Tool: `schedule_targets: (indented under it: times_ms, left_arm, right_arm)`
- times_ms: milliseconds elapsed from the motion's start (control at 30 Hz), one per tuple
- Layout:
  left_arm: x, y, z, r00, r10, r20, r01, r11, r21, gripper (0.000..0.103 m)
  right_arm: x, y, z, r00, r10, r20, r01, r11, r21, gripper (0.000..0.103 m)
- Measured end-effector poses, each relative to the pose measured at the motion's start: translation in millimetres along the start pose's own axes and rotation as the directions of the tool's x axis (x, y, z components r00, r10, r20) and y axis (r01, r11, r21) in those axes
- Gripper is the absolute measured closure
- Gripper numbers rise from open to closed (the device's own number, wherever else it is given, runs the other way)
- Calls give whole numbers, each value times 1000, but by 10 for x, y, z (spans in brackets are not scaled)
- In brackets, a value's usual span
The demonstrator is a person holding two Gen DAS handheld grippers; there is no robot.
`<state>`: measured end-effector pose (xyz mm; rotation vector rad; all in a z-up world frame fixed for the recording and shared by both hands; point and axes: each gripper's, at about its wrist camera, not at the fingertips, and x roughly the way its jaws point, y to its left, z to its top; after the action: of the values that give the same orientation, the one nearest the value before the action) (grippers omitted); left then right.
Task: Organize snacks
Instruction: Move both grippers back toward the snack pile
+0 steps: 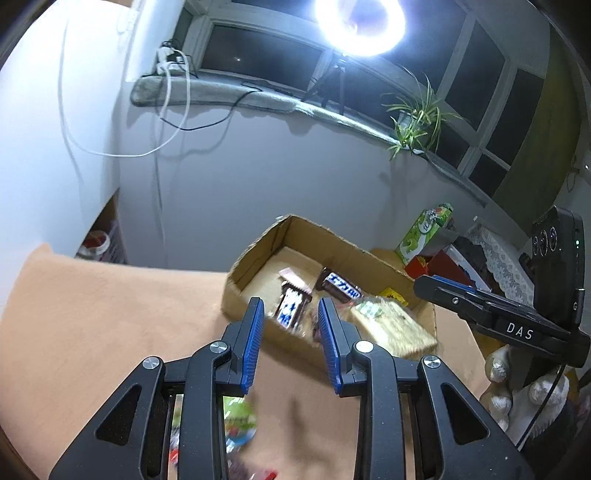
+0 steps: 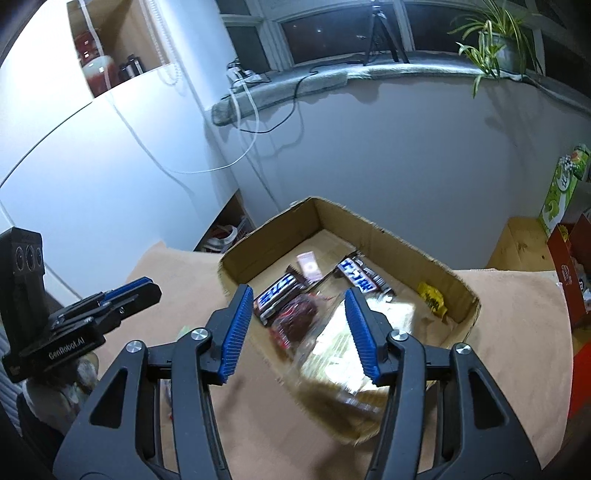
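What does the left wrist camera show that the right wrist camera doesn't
Only the left wrist view shows the lit ring light and a green snack packet under the left gripper. Only the right wrist view shows the wall niche with a red jar. Both show the cardboard box holding two chocolate bars and the plant.

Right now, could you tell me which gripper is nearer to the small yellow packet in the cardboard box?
Right. The right gripper hovers at the cardboard box's near edge, the yellow packet just past its right finger; the left gripper is off the box's left side.
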<state>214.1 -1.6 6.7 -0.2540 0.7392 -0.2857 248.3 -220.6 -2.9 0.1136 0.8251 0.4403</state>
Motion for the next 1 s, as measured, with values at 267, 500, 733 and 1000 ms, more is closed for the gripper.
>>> schedule_targets:
  times_ms: [267,500,733,1000]
  left_arm:
    - [-375,260,-243,999,39,15,-39,999,-35,67]
    - [-563,476,-512,997,73,2,-73,995,-63,66]
    - [-545,689,-742,996,82,-40,-86,990,-113,66]
    - [-475,799,-918,994,71,-81,-82,987,-137,66]
  right_arm:
    - [-151,336,-335,1000,22,-11,-23,995,-95,39]
    - [-164,637,-610,998,49,-39,-55,983,-176,36]
    - [-3,981,-864,993,70,-96,-93,960,-263,35]
    - [250,1139,-1062,983,75,-165,-120,952,-283,35]
